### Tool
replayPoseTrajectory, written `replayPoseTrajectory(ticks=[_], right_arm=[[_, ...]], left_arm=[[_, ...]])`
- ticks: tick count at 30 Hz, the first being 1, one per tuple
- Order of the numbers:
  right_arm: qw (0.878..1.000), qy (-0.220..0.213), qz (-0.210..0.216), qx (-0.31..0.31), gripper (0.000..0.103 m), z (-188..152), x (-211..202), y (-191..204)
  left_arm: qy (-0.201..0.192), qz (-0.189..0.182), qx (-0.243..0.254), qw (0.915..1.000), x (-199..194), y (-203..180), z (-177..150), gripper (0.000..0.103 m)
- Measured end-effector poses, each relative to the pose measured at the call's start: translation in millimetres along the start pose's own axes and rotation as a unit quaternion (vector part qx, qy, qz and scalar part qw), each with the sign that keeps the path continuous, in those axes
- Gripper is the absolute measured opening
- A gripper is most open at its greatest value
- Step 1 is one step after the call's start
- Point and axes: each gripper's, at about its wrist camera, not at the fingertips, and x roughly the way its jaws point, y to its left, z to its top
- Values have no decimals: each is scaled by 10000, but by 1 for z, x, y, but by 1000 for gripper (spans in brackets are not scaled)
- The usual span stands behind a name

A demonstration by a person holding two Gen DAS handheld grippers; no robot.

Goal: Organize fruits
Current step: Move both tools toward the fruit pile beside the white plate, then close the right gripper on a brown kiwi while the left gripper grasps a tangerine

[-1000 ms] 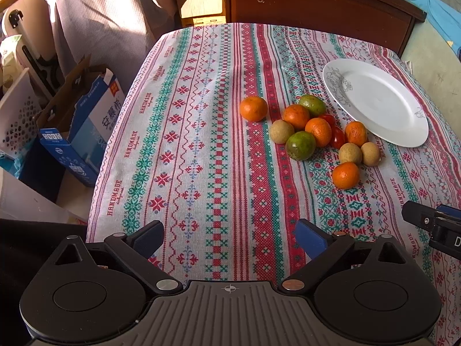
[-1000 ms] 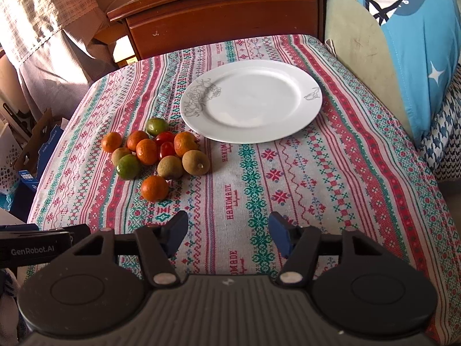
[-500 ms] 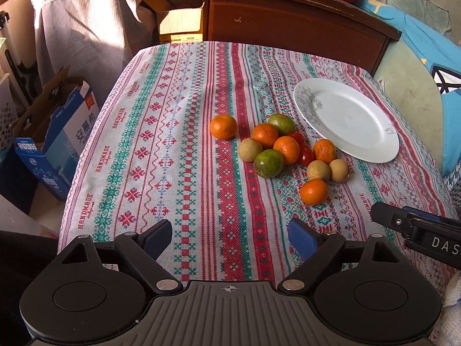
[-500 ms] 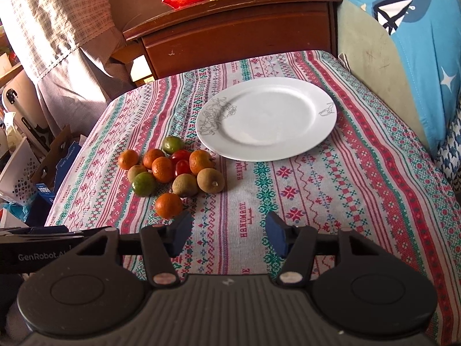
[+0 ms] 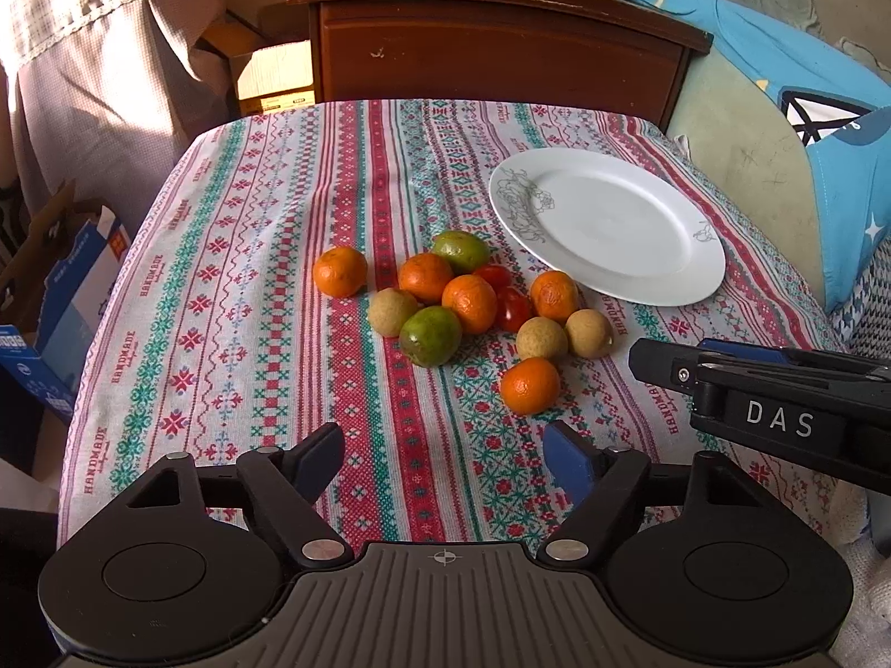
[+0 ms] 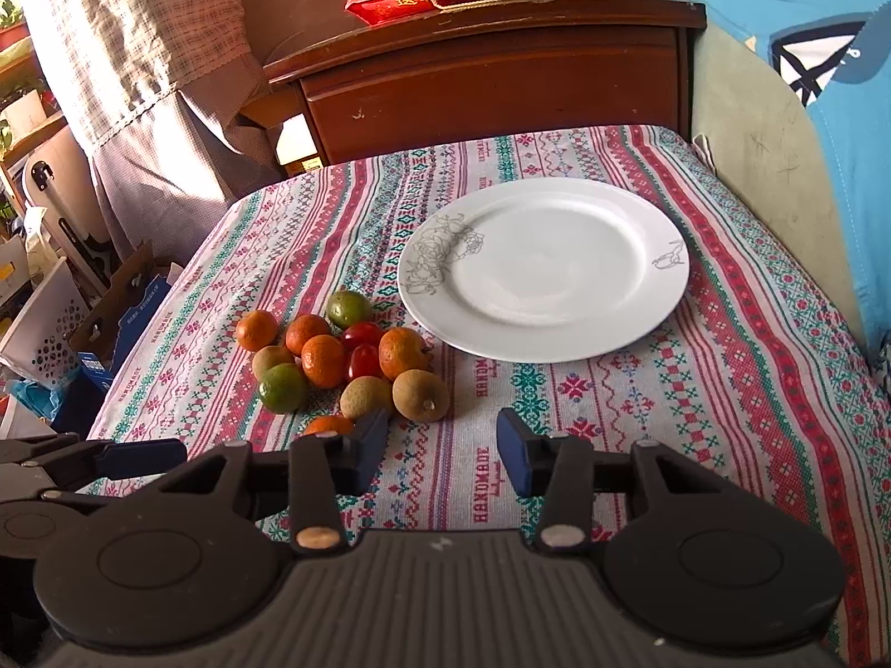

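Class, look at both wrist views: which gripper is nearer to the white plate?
Right. The right gripper sits just short of the white plate; the left gripper hangs back behind the fruit pile, further left.

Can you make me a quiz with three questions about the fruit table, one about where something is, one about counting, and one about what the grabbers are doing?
1. Where do the fruits lie?
A. on the white plate
B. on the tablecloth beside the plate
C. in a cardboard box

2. How many green fruits are in the pile?
A. two
B. five
C. none

3. What is the left gripper doing?
A. squeezing an orange
B. holding the plate
C. open and holding nothing

Answers:
1. B: the pile of fruits sits on the striped tablecloth, just left of the white plate, which has nothing on it.
2. A: one green fruit lies at the far side of the pile and another green fruit at the near side.
3. C: the left gripper has its fingers spread with only cloth between them; the right gripper is open too.
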Motion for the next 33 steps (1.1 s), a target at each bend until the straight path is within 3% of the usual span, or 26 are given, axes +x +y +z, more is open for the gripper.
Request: replayPoseTrajectory(ticks=[4,7,18,25,33], right_arm=[[9998,41,142,-116,36,3,6,2],[9995,87,196,-217,34,4,11,4],[9991,212,254,-278,34,11,30,3],[9988,321,183,-321,34,9,41,3],[9987,297,236,-338,26,9,43,4]], left_arm=[[-32,-70,114,9999,6,-4,0,59],[-85,-215,202,9995,9,-7,-1,53],[-291,-423,494,9975,17,-19,0,53],[-223,-480,535,9972,29,-21,-1,40],[-274,-591,442,9969,34,-17,0,29]])
